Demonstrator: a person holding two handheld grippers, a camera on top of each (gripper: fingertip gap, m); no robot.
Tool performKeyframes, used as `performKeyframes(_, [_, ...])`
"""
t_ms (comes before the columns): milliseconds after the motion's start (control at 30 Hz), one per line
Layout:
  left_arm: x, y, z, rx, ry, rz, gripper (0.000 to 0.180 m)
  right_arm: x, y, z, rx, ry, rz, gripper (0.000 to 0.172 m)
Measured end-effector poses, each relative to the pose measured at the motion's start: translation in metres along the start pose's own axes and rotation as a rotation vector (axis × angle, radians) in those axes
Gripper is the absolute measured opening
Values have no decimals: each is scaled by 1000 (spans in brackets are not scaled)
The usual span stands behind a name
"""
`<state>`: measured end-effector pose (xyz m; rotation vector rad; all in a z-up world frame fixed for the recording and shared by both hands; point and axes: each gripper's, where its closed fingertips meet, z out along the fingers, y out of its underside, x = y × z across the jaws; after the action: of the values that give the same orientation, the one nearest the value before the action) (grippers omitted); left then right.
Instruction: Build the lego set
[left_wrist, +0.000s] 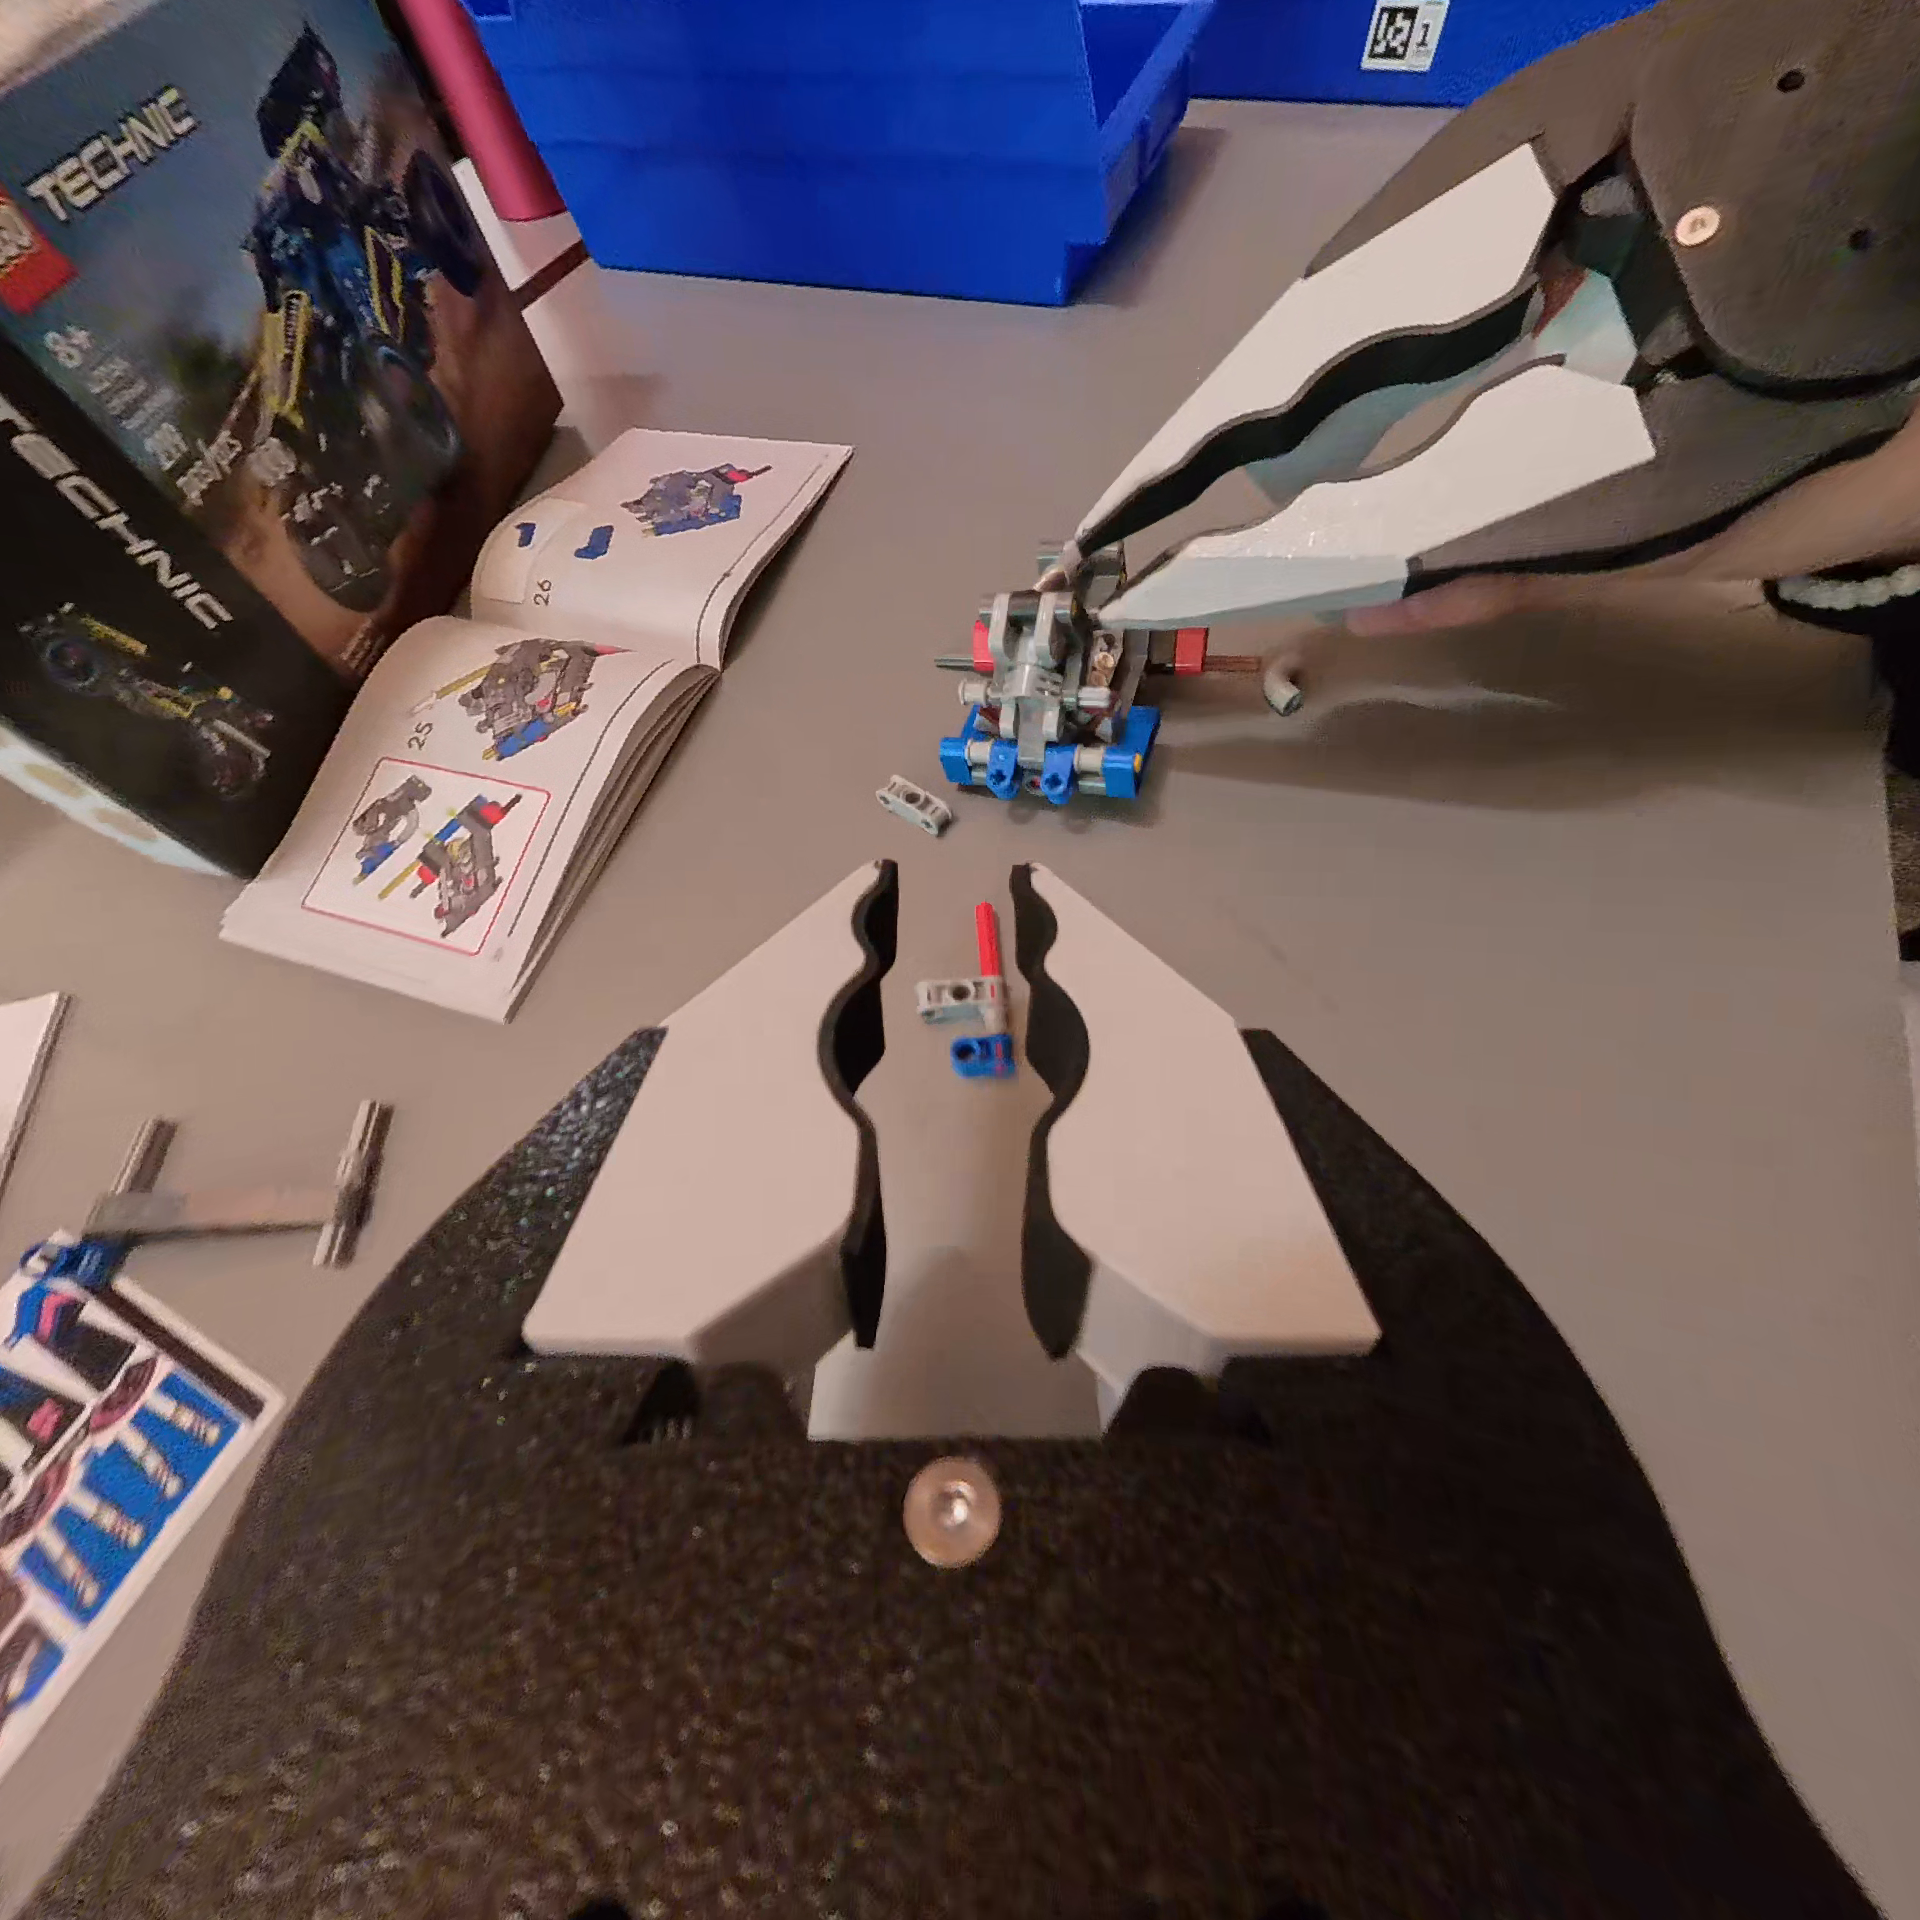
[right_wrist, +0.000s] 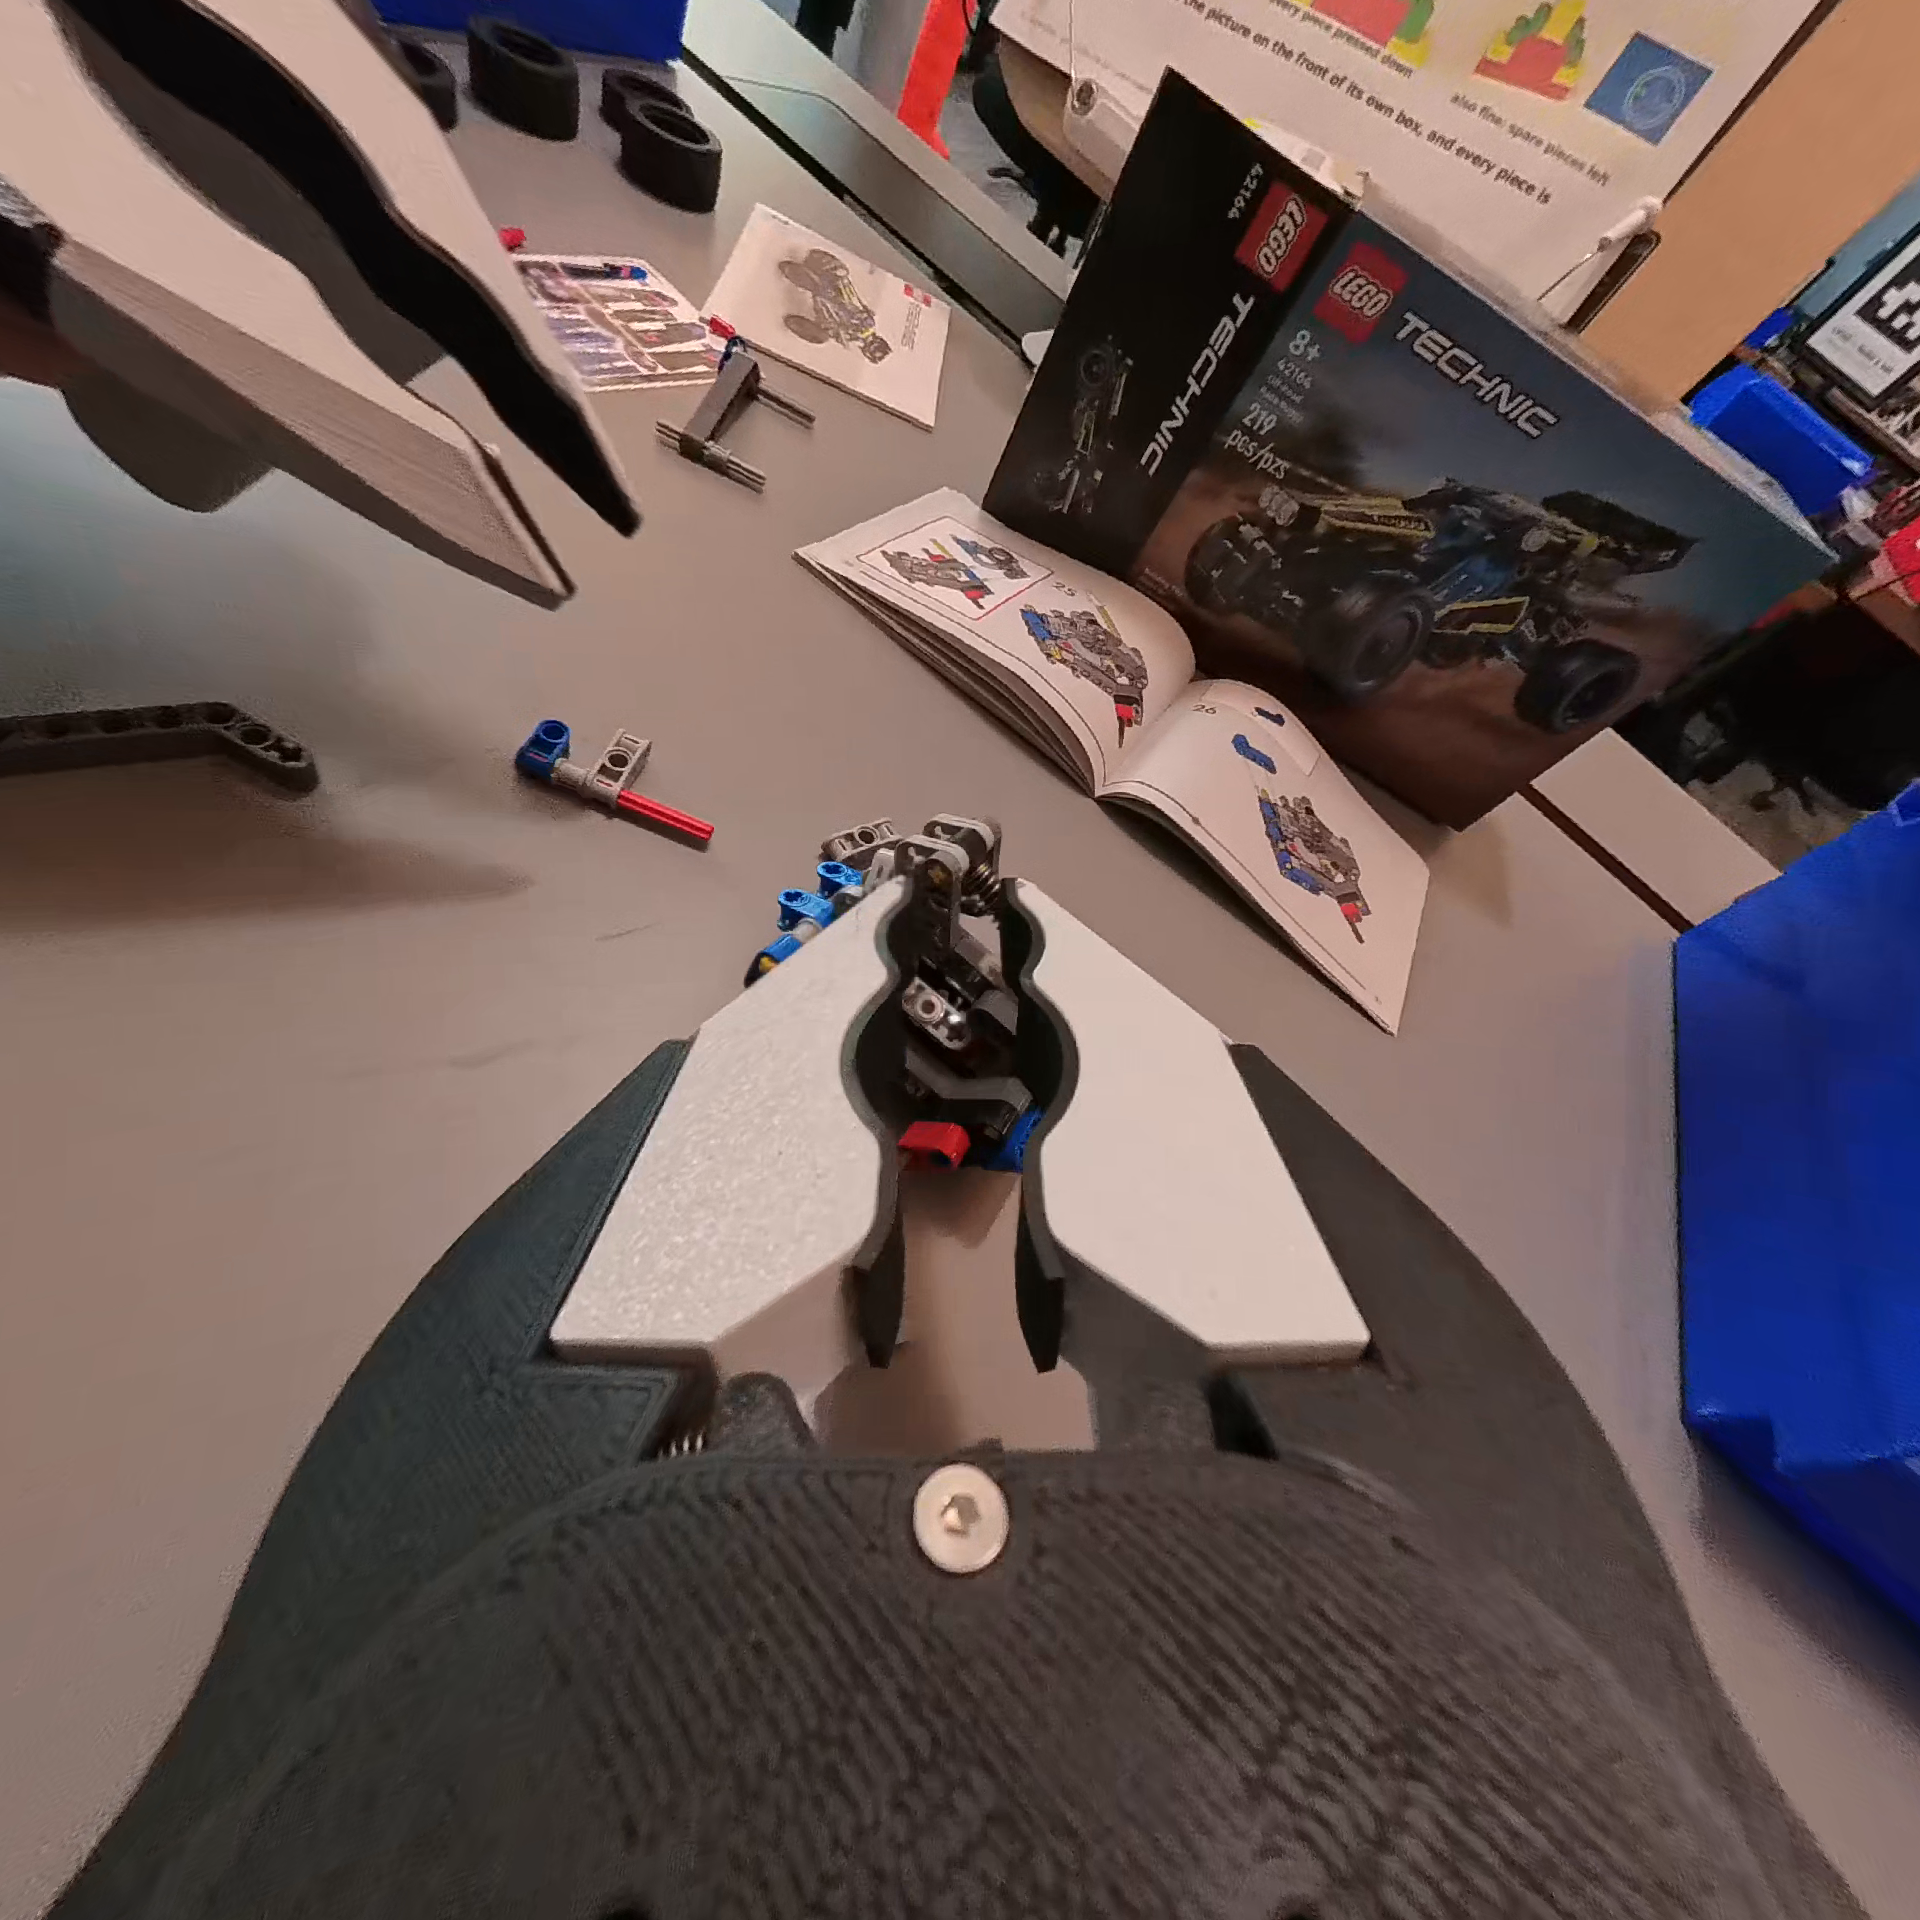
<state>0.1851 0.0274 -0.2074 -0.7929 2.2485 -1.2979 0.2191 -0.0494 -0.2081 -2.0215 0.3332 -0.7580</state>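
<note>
Grey tabletop (left_wrist: 1455, 987), with blue plastic bins (left_wrist: 831, 156) along the far edge and a printed cardboard kit box (left_wrist: 208, 416) standing at the left with an open instruction booklet (left_wrist: 582, 707) against it. Left wrist view: your left gripper (left_wrist: 954, 868) is released, and its grey fingers (left_wrist: 790, 1039) hover above the table with nothing pressed between them. Seen through the gap, on the table below, lies a small sub-assembly of a red axle with a grey connector and a blue connector (left_wrist: 977, 997); its long axis runs roughly parallel to the fingers, red end pointing away from you. A loose light-grey short beam (left_wrist: 914, 805) lies just beyond the tips. Farther ahead and to the right stands the partly built blue-and-grey brick model (left_wrist: 1049, 696), with your right gripper (left_wrist: 1091, 582) on its upper part. Right wrist view: your right gripper's fingers (right_wrist: 790, 1039) are clenched on the model (right_wrist: 951, 935), pads against a dark upright beam beside a coil spring. The red-axle sub-assembly (right_wrist: 613, 774) lies to the left and ahead of it, well apart, so your left gripper (right_wrist: 592, 551) is much the nearer. A dark bent beam (right_wrist: 156, 743) lies at the far left, and black rubber tyres (right_wrist: 665, 145) sit at the back.
</note>
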Motion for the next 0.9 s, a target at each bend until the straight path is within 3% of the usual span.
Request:
performKeyframes(133, [-4,-10,22,-15,71,7,25,-6,6,6,-29,-30,17,14])
performKeyframes(267, [-10,-24,42,18,129,-7,14,-4,12,9,-43,-9,14,12])
performKeyframes(400, [-8,-25,57,-10,215,-48,15,-3,11,11,-26,1,3,12])
performKeyframes(900, [8,-21,65,-16,290,47,11,-10,5,11,29,-22,5,5])
